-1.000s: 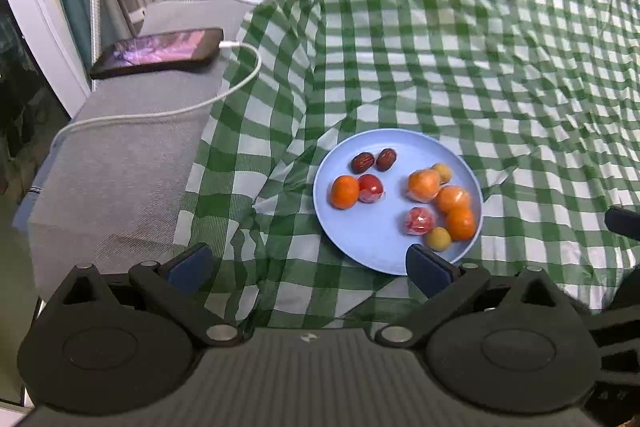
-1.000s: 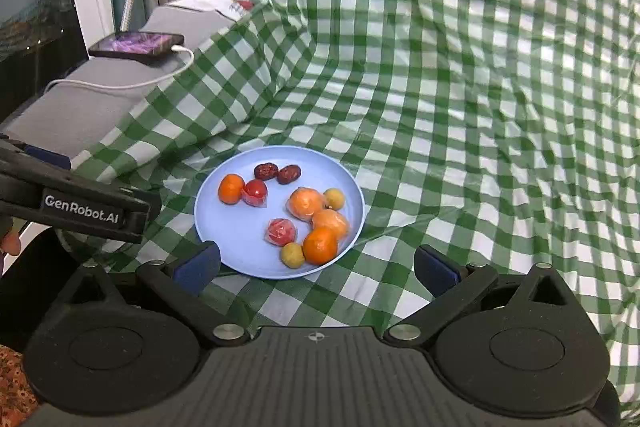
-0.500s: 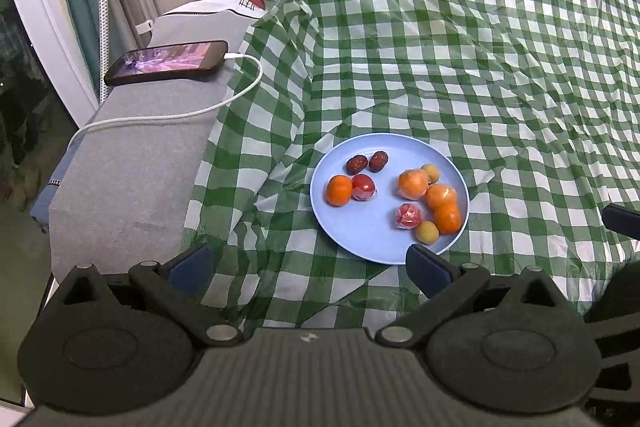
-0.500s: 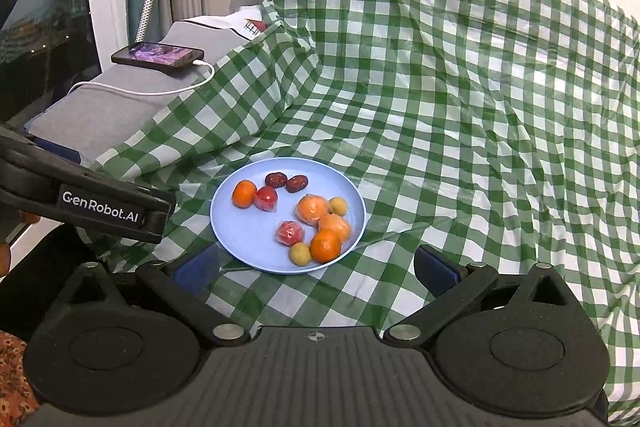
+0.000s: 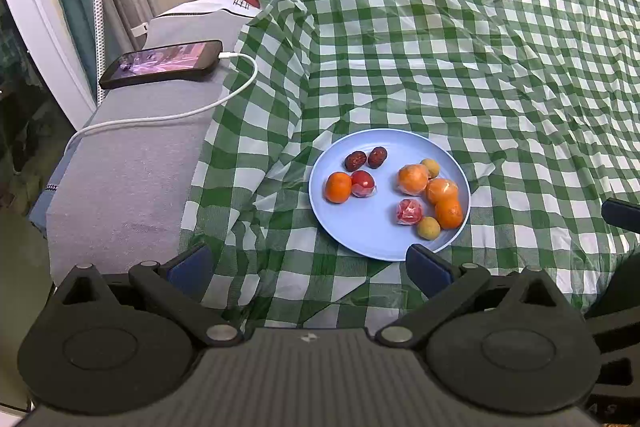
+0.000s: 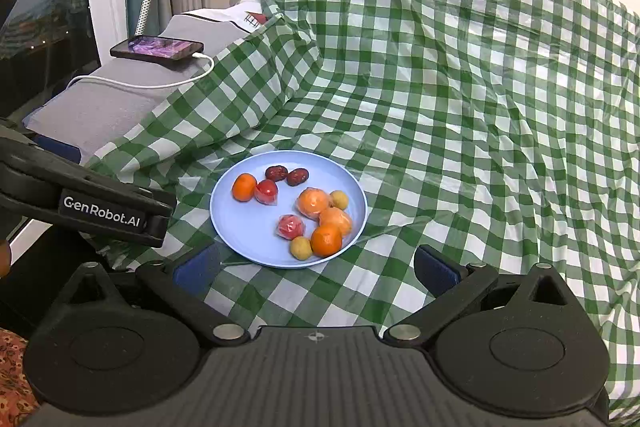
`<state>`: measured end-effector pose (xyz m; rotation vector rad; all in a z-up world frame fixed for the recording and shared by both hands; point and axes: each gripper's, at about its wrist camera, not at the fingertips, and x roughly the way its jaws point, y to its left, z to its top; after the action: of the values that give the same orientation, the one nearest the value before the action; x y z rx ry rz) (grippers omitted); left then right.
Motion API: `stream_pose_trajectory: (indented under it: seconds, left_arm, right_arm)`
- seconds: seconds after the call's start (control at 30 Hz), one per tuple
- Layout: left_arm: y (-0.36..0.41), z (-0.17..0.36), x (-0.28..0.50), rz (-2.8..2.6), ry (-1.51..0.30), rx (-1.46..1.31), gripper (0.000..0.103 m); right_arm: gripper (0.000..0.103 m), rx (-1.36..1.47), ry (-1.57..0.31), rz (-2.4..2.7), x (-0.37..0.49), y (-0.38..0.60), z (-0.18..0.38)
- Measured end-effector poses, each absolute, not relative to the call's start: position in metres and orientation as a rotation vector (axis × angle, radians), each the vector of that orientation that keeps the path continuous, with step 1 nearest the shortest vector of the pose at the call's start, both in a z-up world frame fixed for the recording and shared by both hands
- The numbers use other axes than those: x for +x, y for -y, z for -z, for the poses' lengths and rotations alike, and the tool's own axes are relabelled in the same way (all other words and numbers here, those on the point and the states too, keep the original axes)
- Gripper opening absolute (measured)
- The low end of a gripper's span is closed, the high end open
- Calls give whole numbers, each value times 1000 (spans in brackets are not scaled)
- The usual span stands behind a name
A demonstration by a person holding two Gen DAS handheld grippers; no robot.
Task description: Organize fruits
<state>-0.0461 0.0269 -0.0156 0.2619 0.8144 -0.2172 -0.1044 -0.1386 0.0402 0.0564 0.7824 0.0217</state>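
Observation:
A light blue plate (image 5: 376, 239) (image 6: 244, 231) lies on a green checked cloth and holds mixed fruit: two dark red dates (image 5: 366, 159) (image 6: 287, 175), several oranges (image 5: 338, 187) (image 6: 245, 187), wrapped red fruits (image 5: 409, 211) (image 6: 291, 226) and two small yellow fruits (image 5: 429, 227) (image 6: 301, 247). My left gripper (image 5: 308, 263) is open and empty, just short of the plate's near rim. My right gripper (image 6: 316, 265) is open and empty, near the plate's near right rim. The left gripper's body (image 6: 100, 211) shows at the left of the right wrist view.
A phone (image 5: 162, 63) (image 6: 157, 49) on a white charging cable (image 5: 192, 113) lies on a grey cushion (image 5: 120, 167) left of the cloth. The checked cloth (image 5: 480, 67) rises in folds behind and to the right. A window frame stands far left.
Both grippers have pulled back and up from the plate, so it looks smaller and farther. The fruit has not moved. Both stay open.

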Motion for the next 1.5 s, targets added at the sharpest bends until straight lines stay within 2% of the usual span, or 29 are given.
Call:
stream_pose_trajectory:
  seconds: [1.5]
  left_arm:
    - [-29, 19, -46, 224, -817, 278, 103]
  right_arm:
    - [102, 59, -785, -25, -106, 140, -36]
